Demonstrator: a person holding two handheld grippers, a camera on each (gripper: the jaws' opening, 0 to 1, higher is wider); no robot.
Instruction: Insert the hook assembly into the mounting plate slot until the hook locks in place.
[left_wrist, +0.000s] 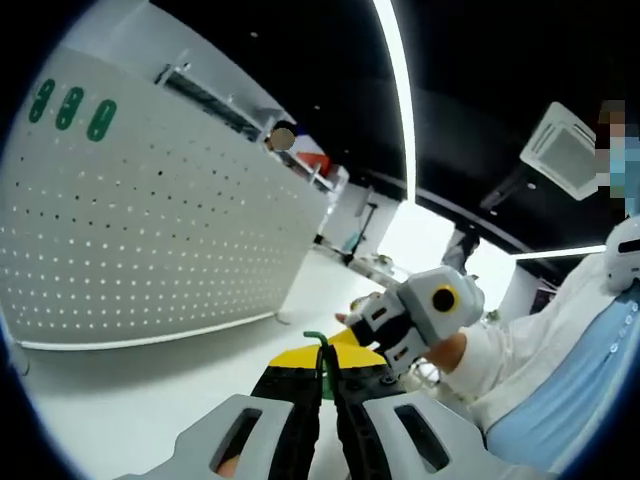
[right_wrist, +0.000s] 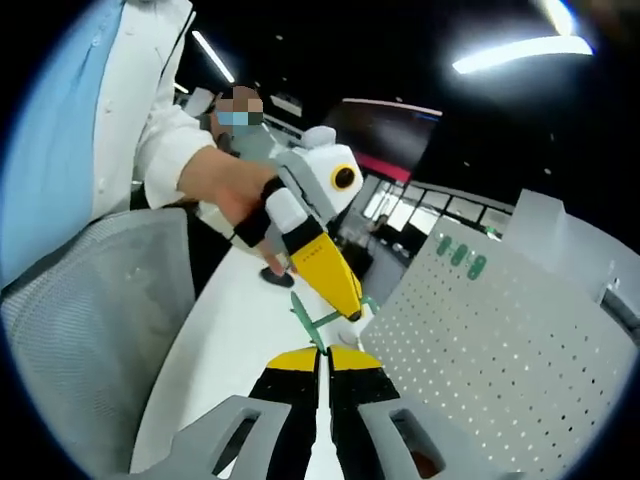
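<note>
In the left gripper view I look along my left gripper (left_wrist: 326, 385), whose two black jaws stand nearly together with a thin green hook (left_wrist: 318, 341) rising from the narrow gap at their yellow tips. The jaws look clamped on that hook. Beyond the tips and to the right, the right gripper (left_wrist: 385, 350) comes in, carried by a hand (left_wrist: 447, 352) in a white sleeve, its tip pointing toward mine and almost meeting it. Off to the left of my jaws stands the white perforated mounting plate (left_wrist: 150, 230), upright on the white table (left_wrist: 120, 400), with three green oval pieces (left_wrist: 70, 107) near its upper corner. The hook is well apart from the plate.

In the right gripper view my right gripper (right_wrist: 325, 380) has its jaws drawn close, only a slim gap between them; I cannot tell whether anything is pinched there. Just ahead of its tips, the left gripper (right_wrist: 345, 295) slants down from the upper left, held by a bare hand (right_wrist: 235, 190), and the green hook (right_wrist: 318, 322) sticks out below its yellow tip. The perforated plate (right_wrist: 500, 350) lies to the right of my jaws, and a grey mesh chair back (right_wrist: 95, 330) stands to the left.
</note>
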